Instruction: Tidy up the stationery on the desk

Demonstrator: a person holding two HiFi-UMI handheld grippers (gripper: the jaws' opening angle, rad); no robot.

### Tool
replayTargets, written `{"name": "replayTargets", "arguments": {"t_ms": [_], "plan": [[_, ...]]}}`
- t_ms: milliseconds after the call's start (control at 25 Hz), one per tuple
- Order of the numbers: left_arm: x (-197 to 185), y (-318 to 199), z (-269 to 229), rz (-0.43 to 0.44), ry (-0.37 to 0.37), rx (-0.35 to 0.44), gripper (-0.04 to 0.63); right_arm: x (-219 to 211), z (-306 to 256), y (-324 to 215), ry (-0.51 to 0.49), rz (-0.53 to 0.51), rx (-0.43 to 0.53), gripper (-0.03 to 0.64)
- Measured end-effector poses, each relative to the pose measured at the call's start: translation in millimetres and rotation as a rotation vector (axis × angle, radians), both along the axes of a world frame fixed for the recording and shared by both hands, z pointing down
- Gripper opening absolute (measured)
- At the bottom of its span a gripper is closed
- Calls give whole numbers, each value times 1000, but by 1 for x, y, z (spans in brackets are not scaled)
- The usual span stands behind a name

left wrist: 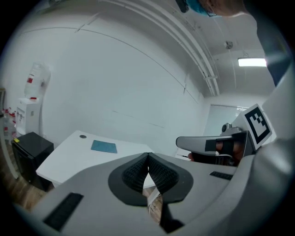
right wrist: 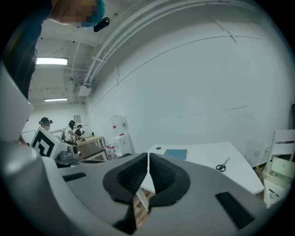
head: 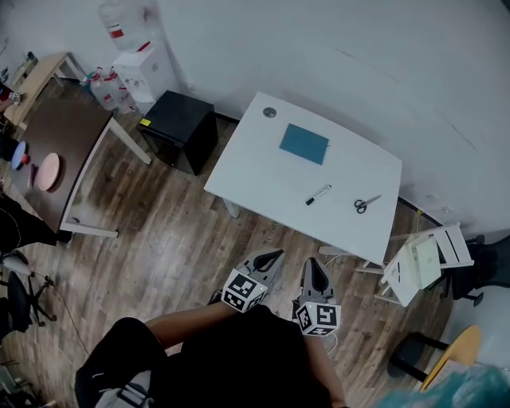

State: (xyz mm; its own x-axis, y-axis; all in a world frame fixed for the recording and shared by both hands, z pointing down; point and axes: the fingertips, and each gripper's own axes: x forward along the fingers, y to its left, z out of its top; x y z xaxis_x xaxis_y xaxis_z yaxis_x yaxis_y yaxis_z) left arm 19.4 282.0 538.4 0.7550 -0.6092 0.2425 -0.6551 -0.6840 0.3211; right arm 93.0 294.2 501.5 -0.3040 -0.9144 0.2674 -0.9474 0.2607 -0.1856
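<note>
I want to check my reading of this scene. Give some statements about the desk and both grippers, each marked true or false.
1. The scissors lie on the white desk. True.
2. The left gripper holds the marker. False: the marker lies on the desk; this gripper is shut and empty.
3. The blue notebook is on the floor. False: it lies on the desk.
4. The right gripper is shut, with nothing in it. True.

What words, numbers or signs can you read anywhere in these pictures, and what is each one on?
No text here can be read.
Water bottle: red label, too small to read.
Pen: any print is too small to read.
Left gripper and right gripper: black-and-white square markers only, no words.
Wall notice: too small and blurred to read.
</note>
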Motion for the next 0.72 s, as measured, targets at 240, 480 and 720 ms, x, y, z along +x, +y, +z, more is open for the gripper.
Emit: {"name": "replayTargets", "arguments": {"t_ms": [240,480,720], "plan": [[-19,-42,-13,10,16,48,14,-19,9,-44,-11,45,-64,34],[-32,-65,-17,-19,18,67,14,-43,4,-65,48,3,-36,34],[-47,-75,-12,-59,15,60,14,-42,5,-76,35,17,-18,34]]}}
